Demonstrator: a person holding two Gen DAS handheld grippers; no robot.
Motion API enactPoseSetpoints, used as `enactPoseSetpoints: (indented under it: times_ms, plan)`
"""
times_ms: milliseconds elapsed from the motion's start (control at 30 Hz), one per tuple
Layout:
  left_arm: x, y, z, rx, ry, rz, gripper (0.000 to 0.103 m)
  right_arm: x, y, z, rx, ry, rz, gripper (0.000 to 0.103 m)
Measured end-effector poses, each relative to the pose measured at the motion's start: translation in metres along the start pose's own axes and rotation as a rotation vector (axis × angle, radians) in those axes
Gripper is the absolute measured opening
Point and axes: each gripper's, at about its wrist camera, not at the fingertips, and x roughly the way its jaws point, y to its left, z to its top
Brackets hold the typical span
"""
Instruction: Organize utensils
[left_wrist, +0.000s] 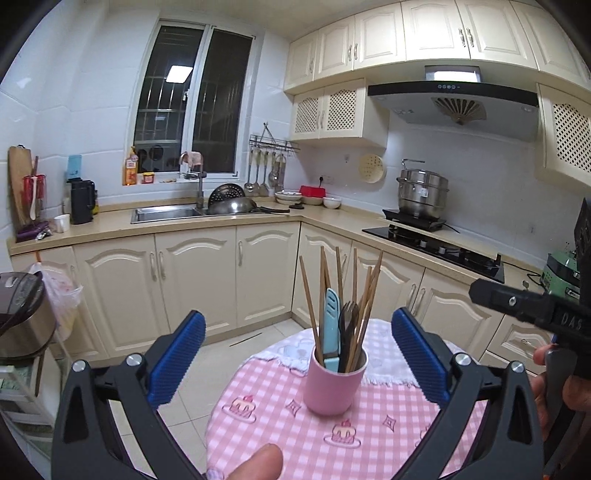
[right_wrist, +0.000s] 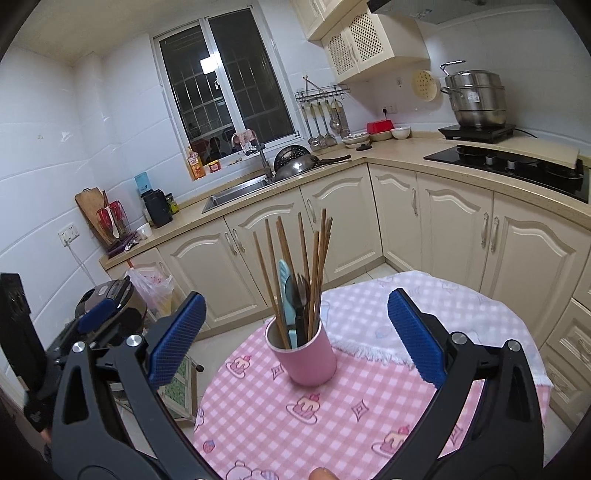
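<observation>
- Blue-padded fingers (left_wrist: 177, 354) of my left gripper (left_wrist: 298, 360) stand spread wide with nothing between the pads.
- My right gripper (right_wrist: 296, 334) is spread just as wide, gripping nothing.
- Ahead of both, a pink cup (left_wrist: 334, 380) stands upright on the round table's pink checked cloth (left_wrist: 280, 417), apart from either gripper.
- Wooden chopsticks (left_wrist: 360, 295) fan out of the cup, with a light-blue utensil (left_wrist: 330, 325) and a dark fork (left_wrist: 348, 321), or so it looks.
- A white fringed cloth (right_wrist: 424, 314) lies just behind the cup.
</observation>
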Motion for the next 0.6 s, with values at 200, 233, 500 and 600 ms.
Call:
enactPoseSetpoints:
  times_ms: [200,233,500,600]
  plan:
    - [-0.031,-0.006,-0.008,0.014,-0.004,0.025,0.099,-0.024,0.015,-0.019,-0.03,-0.013,-0.021,0.097]
    - [-0.037,-0.007,-0.01,0.013,-0.003,0.03,0.099,-0.028,0.017,-0.022,-0.038,-0.014,-0.026,0.097]
    - [-0.067,-0.019,-0.024,0.028,-0.005,0.051,0.099,-0.061,0.036,-0.045,-0.101,-0.054,-0.078,0.097]
    - [-0.077,-0.021,-0.027,0.026,-0.006,0.058,0.099,-0.071,0.044,-0.048,-0.129,-0.078,-0.099,0.097]
